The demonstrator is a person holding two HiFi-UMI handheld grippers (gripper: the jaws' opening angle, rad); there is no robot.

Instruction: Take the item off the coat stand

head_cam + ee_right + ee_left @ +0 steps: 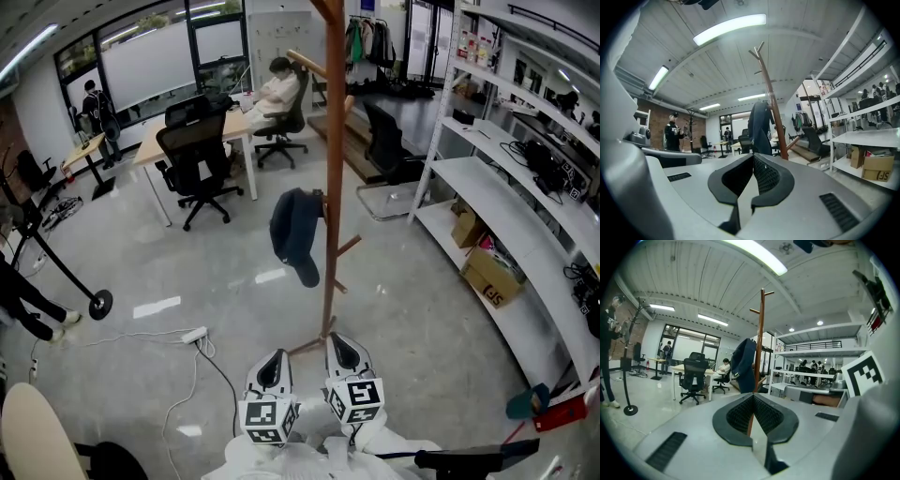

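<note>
A tall wooden coat stand (330, 187) rises from the grey floor straight ahead of me. A dark blue item (294, 234), limp like a cap or garment, hangs from a peg on its left side at mid height. Both grippers are low in the head view, near the stand's foot and well below the item. The left gripper (273, 367) and the right gripper (345, 354) are both shut and hold nothing. In the left gripper view the stand (761, 333) and the item (744, 364) lie beyond the closed gripper (753, 397). The right gripper view shows the stand (771, 108) and the item (759, 126) past its closed gripper (753, 156).
White shelving (525, 187) with cardboard boxes (492, 277) runs along the right. Office chairs (197, 164) and a desk (187, 131) with a seated person stand behind the coat stand. A power strip with cable (192, 336) lies on the floor to the left, near a black round-footed stand (98, 302).
</note>
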